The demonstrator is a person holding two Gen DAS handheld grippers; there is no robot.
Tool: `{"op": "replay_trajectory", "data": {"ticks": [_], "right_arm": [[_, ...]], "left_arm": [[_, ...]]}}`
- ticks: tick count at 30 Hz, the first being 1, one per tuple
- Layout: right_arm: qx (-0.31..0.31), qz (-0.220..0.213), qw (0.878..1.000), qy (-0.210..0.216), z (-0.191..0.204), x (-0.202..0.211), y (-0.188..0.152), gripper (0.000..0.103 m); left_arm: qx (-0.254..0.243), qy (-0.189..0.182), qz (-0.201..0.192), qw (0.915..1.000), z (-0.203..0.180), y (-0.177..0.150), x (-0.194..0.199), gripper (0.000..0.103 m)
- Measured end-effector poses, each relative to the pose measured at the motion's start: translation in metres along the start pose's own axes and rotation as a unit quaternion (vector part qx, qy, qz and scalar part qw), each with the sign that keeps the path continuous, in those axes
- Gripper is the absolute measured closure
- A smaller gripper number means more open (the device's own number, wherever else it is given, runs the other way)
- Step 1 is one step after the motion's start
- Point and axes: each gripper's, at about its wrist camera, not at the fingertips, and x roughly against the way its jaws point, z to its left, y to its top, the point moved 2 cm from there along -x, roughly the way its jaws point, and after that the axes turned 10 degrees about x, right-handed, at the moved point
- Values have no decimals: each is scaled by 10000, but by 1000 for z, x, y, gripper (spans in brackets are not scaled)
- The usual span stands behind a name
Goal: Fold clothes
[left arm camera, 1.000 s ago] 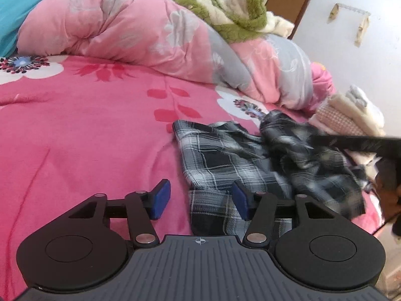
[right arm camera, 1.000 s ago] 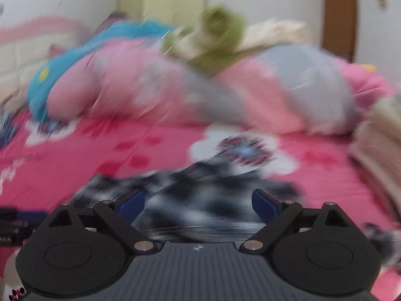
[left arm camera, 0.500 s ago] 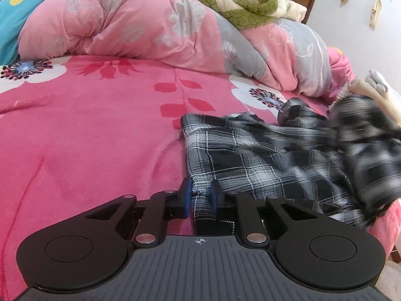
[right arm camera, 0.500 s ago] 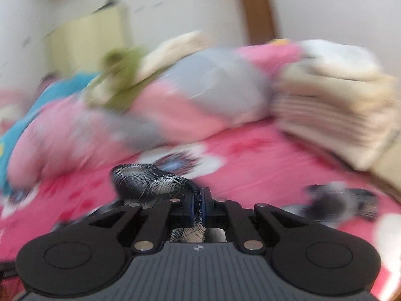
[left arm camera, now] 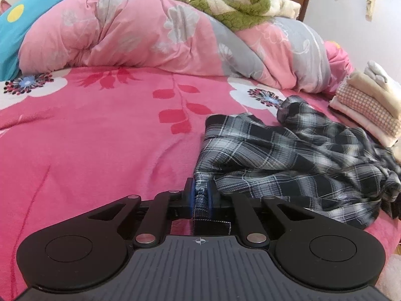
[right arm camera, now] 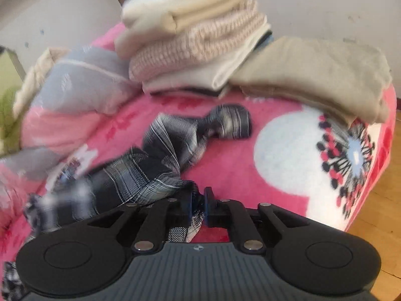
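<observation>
Left wrist view: the left gripper (left arm camera: 200,195) has just closed onto a hem of the plaid shirt (left arm camera: 288,155), which lies crumpled near the bed's (left arm camera: 100,138) right edge (no readable writing anywhere). The right gripper (right arm camera: 198,200) pinches another bunch of it, beside the folded stack (right arm camera: 195,37).

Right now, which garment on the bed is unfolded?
The black-and-white plaid shirt, rumpled on the pink sheet with both grippers' fingers pinching it. The cream and beige clothes sit in a folded stack.
</observation>
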Motion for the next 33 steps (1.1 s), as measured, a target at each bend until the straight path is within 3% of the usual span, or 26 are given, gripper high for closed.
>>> {"op": "replay_trajectory", "data": {"ticks": [4, 7, 8, 10, 13, 17, 23, 28, 33], "right_arm": [[262, -764, 9967, 62, 20, 44, 12, 66], [631, -1058, 9906, 602, 50, 68, 18, 54], [806, -979, 9881, 865, 65, 70, 18, 49], [1182, -765, 9797, 1427, 99, 69, 16, 28], [1826, -278, 9560, 2280, 161, 58, 2, 19], [2637, 315, 9219, 2820, 238, 37, -30, 12], [3200, 890, 8932, 3031, 315, 15, -72, 11], [3719, 1049, 8656, 3185, 357, 17, -100, 6], [4423, 1320, 8274, 3198, 389, 8, -134, 0]], "left_arm": [[-30, -116, -76, 9999, -2, -1, 6, 97], [-2, -298, -130, 9995, -4, -3, 13, 97], [-1, -372, -131, 9992, -5, -4, 15, 97], [1, -522, -132, 9986, -8, -7, 20, 97], [-62, -846, -58, 9964, -12, -15, 28, 97], [-126, -1218, 50, 9925, -16, -27, 33, 97], [-299, -2010, 381, 9784, -27, -53, 38, 97], [-322, -2204, 603, 9730, -24, -68, 36, 97], [-131, -2086, 402, 9771, -1, -58, 50, 96]]}}
